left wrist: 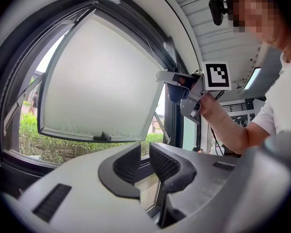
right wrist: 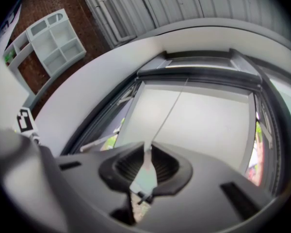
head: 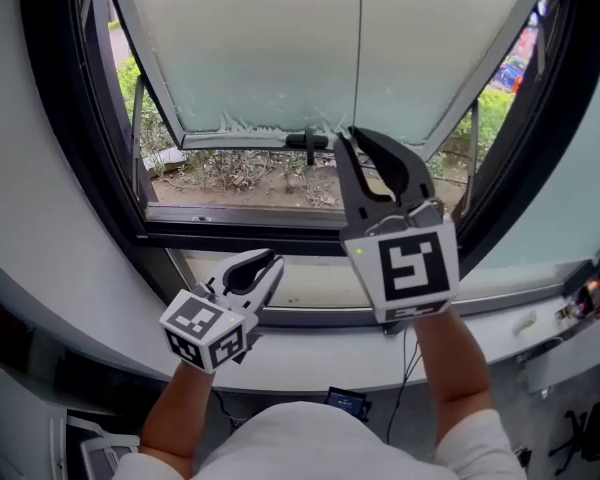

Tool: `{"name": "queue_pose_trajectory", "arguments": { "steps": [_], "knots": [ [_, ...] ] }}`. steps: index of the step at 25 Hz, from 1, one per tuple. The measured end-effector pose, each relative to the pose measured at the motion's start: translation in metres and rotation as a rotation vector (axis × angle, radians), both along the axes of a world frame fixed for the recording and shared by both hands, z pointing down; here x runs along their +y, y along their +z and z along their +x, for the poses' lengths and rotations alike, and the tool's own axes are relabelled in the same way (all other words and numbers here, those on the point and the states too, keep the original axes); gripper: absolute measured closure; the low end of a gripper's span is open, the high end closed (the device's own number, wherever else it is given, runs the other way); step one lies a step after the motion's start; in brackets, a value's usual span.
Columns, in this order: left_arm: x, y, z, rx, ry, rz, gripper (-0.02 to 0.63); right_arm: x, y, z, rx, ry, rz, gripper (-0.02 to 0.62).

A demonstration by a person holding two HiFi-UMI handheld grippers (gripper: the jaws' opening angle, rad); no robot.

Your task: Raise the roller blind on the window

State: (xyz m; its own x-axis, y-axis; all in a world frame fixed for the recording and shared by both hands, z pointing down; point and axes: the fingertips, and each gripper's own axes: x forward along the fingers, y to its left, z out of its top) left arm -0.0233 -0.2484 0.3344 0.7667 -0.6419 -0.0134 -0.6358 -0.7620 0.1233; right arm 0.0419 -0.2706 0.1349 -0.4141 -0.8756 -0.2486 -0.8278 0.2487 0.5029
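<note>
I have the right hand-held gripper (head: 352, 134) clamped on the cord (head: 360, 48), with the roller blind (head: 270, 48) ahead. My left hand-held gripper (head: 272, 264) is slightly open and empty.

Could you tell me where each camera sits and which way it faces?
Head view: on the head, facing steeply down at the window; forearms, left gripper, right gripper show.
Left gripper view: on that gripper, facing the roller blind past its parted fingers; right forearm shows.
Right gripper view: on that gripper, facing up the pull cord its fingers pinch.
All share the roller blind.
</note>
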Motion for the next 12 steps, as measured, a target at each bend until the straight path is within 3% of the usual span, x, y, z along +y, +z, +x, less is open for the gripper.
{"name": "queue_pose_trajectory", "arguments": {
  "steps": [12],
  "knots": [
    [0.000,-0.003,-0.010,0.011,0.002,-0.002,0.535,-0.002,-0.027,0.004,-0.024,0.022,0.040,0.540]
  ]
}}
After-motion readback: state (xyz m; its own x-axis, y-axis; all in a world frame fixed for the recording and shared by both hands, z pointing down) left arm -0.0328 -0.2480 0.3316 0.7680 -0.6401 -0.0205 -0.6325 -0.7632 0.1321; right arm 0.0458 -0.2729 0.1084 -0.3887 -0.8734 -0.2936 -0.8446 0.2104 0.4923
